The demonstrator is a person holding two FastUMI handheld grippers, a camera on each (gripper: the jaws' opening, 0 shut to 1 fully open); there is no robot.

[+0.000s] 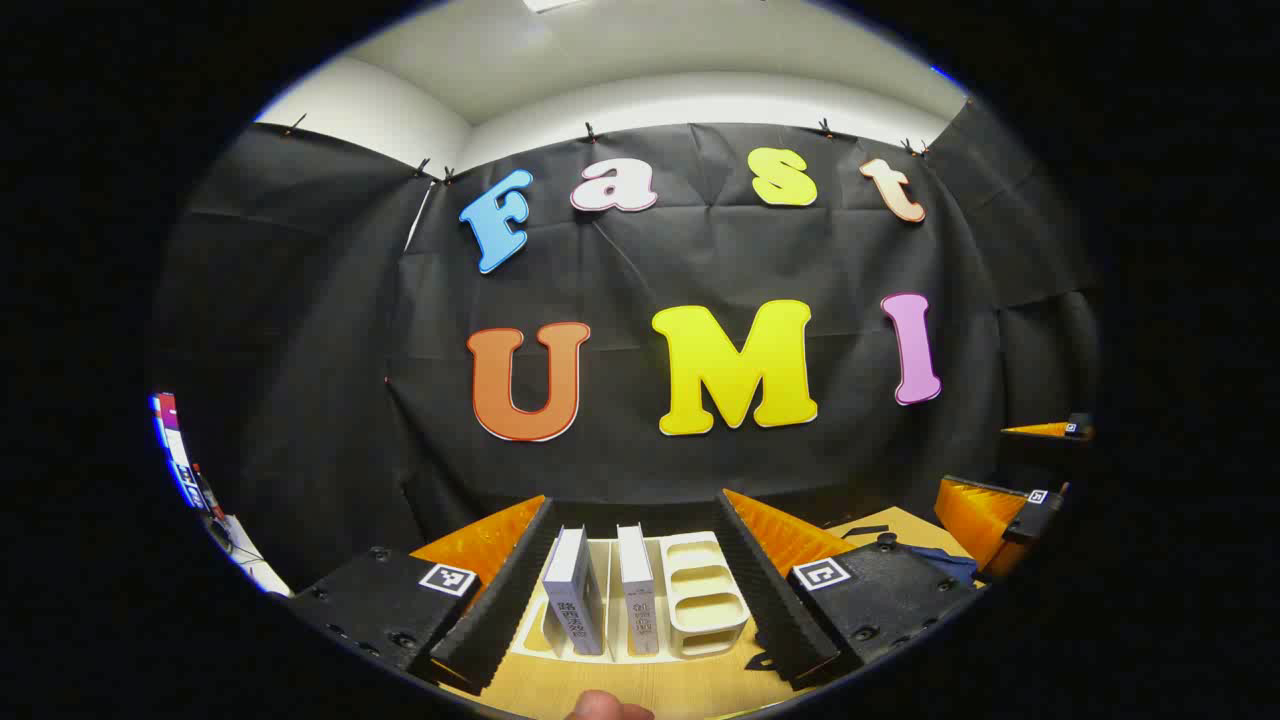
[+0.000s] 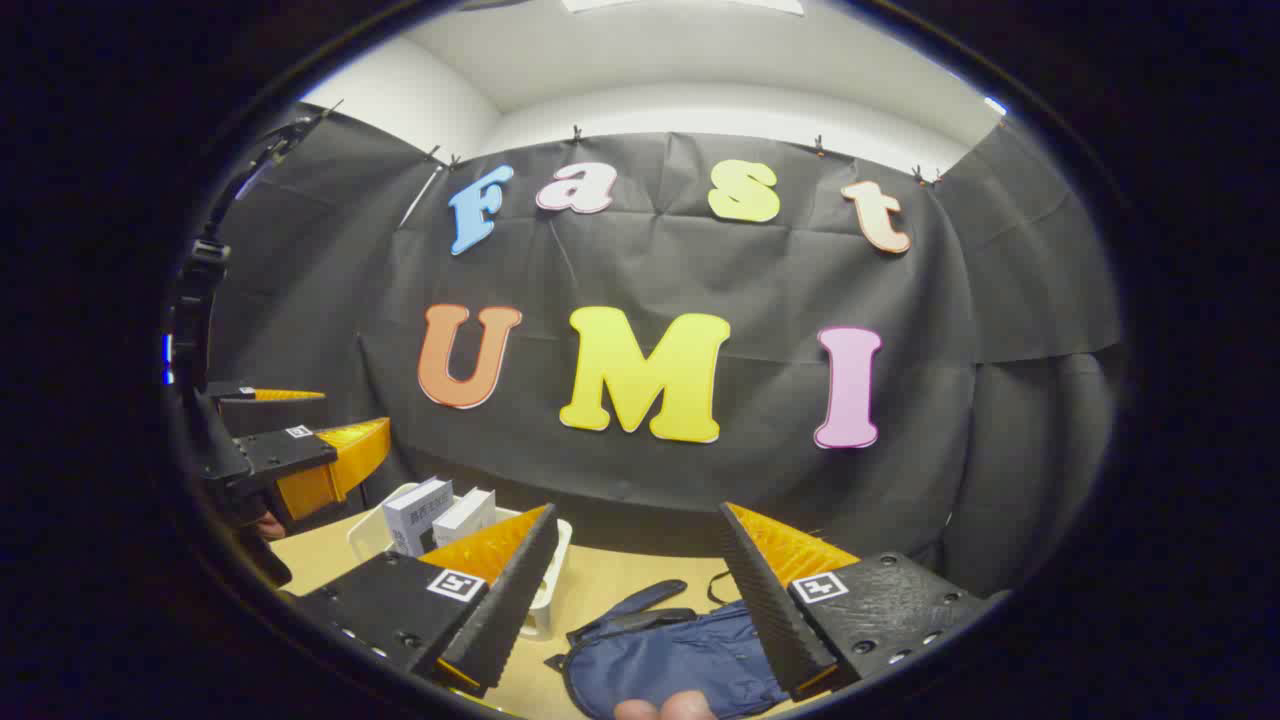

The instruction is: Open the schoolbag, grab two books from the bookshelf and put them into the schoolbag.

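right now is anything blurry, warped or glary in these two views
Left gripper view: books in the white rack look sharp; the wall's edges bow from fisheye warp. Right gripper view: schoolbag is sharp and evenly lit; a ceiling light glares at the top.

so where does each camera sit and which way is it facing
left gripper view: rides the left claw, open, facing two upright books in the white bookshelf; a fingertip at the bottom edge.
right gripper view: rides the right claw, open, over the blue schoolbag; fingertips below.
Shared: bookshelf, books, wooden table.
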